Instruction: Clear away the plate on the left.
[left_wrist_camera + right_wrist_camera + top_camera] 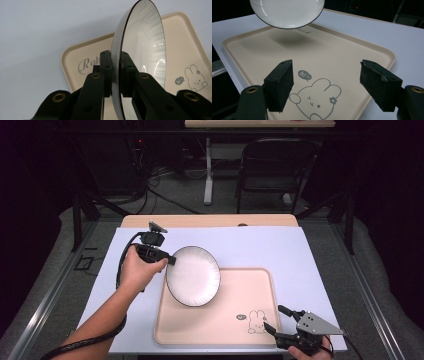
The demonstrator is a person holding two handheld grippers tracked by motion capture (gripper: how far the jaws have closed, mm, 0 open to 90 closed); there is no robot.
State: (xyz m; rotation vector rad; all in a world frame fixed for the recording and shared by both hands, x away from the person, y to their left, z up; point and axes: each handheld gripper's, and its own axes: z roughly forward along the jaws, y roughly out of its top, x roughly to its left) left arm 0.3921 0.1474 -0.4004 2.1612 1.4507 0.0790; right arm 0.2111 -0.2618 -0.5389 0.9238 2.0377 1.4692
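Note:
A white plate (193,275) with a dark rim hangs in the air over the far left part of a beige tray (235,295). My left gripper (170,260) is shut on the plate's left rim. In the left gripper view the plate (142,55) stands on edge between the two black pads, with the tray (85,60) below. My right gripper (274,319) rests at the tray's near right corner, open with nothing between its fingers. In the right gripper view the plate (287,11) floats above the tray (319,50) and casts a shadow on it.
The tray, printed with a rabbit drawing (256,322), lies on a pale blue mat (260,245) that covers the table. A black chair (272,170) and a table leg (208,170) stand beyond the far edge. Dark floor lies on both sides.

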